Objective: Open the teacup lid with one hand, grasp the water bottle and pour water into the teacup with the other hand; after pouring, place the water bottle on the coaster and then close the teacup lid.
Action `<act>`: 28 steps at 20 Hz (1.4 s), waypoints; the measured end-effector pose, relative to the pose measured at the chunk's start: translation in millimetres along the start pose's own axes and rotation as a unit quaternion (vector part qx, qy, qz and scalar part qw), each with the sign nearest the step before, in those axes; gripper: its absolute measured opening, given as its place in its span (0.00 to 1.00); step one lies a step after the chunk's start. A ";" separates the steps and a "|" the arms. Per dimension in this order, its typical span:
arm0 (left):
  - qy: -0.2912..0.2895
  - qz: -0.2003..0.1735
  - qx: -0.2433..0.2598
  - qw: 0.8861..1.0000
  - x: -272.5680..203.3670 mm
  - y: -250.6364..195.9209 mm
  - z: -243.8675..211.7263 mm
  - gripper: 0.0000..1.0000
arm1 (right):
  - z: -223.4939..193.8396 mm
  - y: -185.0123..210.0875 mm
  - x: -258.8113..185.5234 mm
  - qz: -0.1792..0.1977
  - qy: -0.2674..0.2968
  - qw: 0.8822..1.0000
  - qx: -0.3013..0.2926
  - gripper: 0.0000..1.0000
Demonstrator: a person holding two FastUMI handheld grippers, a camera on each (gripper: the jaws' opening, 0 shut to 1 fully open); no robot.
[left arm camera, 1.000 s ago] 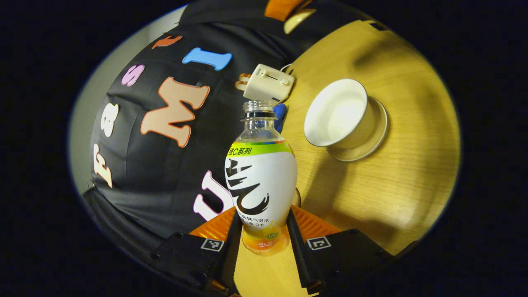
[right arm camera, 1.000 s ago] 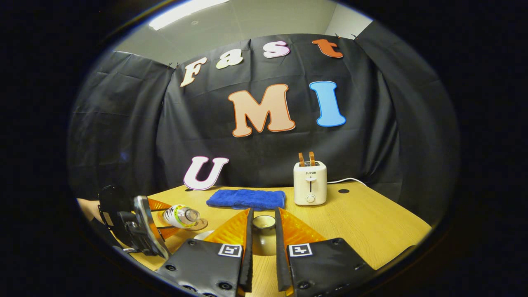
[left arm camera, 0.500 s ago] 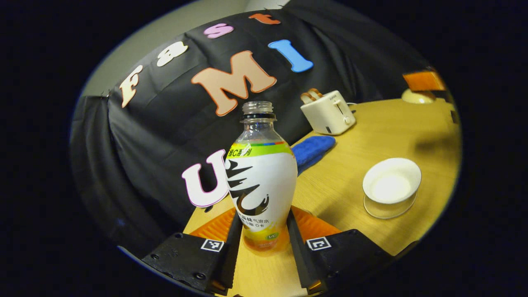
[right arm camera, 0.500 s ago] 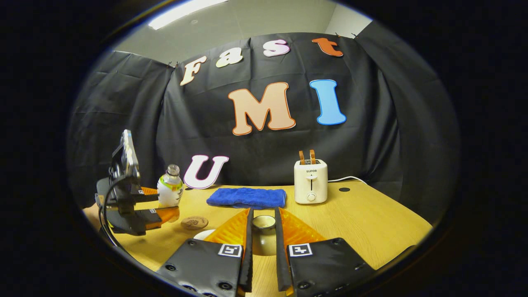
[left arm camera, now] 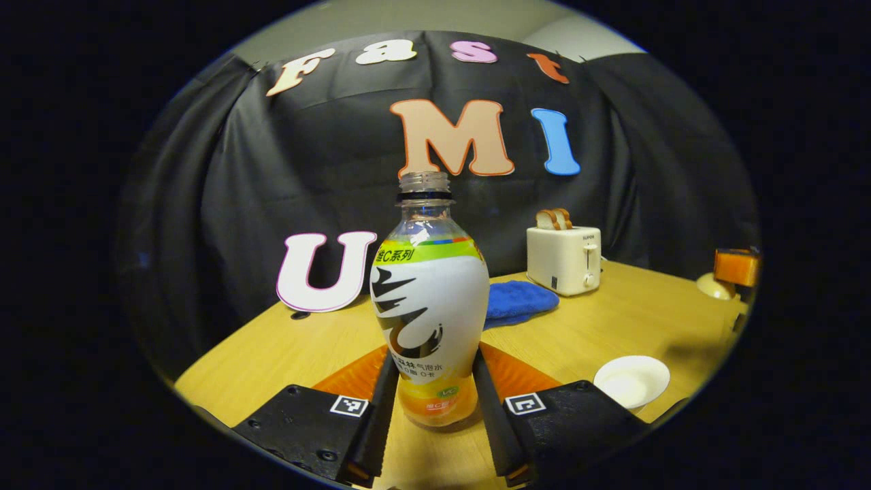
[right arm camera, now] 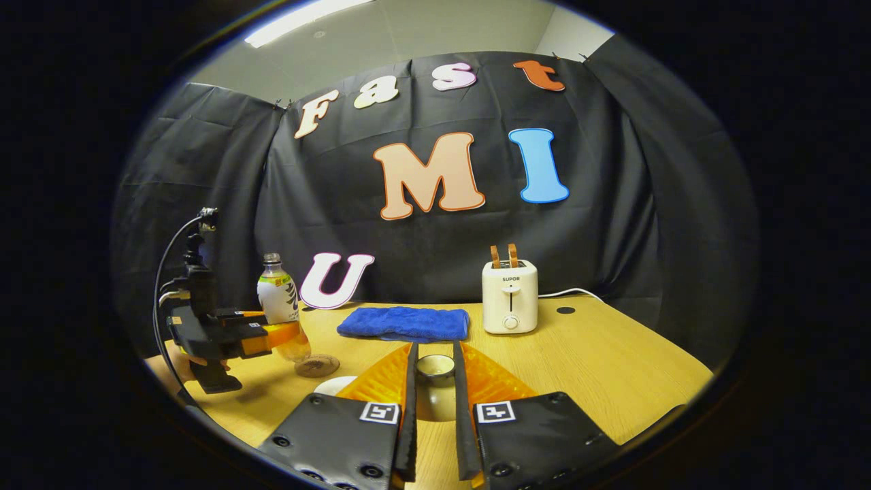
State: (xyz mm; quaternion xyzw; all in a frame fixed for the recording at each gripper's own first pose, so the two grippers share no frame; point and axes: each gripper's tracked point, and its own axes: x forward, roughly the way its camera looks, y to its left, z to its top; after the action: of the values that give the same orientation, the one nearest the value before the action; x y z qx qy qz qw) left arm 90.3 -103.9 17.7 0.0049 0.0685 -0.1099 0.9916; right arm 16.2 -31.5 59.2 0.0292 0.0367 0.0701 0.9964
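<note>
An uncapped water bottle (left arm camera: 430, 299) with a white and green label stands upright, and my left gripper (left arm camera: 433, 355) is shut on its lower body. In the right gripper view this bottle (right arm camera: 278, 305) and the left gripper (right arm camera: 269, 335) hang low just left of a round brown coaster (right arm camera: 317, 366); I cannot tell whether the bottle touches the table. The white teacup (left arm camera: 631, 381) stands uncovered at the lower right, its rim (right arm camera: 335, 385) peeking beside my right fingers. My right gripper (right arm camera: 435, 350) is shut on the knob of the cream teacup lid (right arm camera: 435, 371), held up over the table.
A white toaster (right arm camera: 509, 305) with two slices of toast stands at the back of the wooden table (right arm camera: 599, 361), its cord trailing right. A folded blue cloth (right arm camera: 405, 323) lies to its left. The far right gripper (left arm camera: 736, 267) with the lid shows at the table's right edge.
The bottle has swung from tilted over the teacup back to upright and moved left and down beside the coaster. The right gripper has stayed still with the lid.
</note>
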 end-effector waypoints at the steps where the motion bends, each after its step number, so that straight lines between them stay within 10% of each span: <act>1: 0.001 0.000 -0.017 1.000 1.5 0.0 -3.1 0.58 | -0.1 0.8 0.5 0.001 0.000 1.000 0.000 0.27; 28: 0.030 -0.010 -0.017 0.999 12.3 -19.4 -39.7 0.76 | -5.6 2.4 3.4 0.005 0.007 1.000 0.002 0.24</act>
State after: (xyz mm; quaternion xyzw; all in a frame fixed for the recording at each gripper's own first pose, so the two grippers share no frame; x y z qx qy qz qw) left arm 92.6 -124.5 -23.2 -0.0094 0.1006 -0.1183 0.9878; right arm 18.8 -28.3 53.6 0.0306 0.0440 0.0756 0.9957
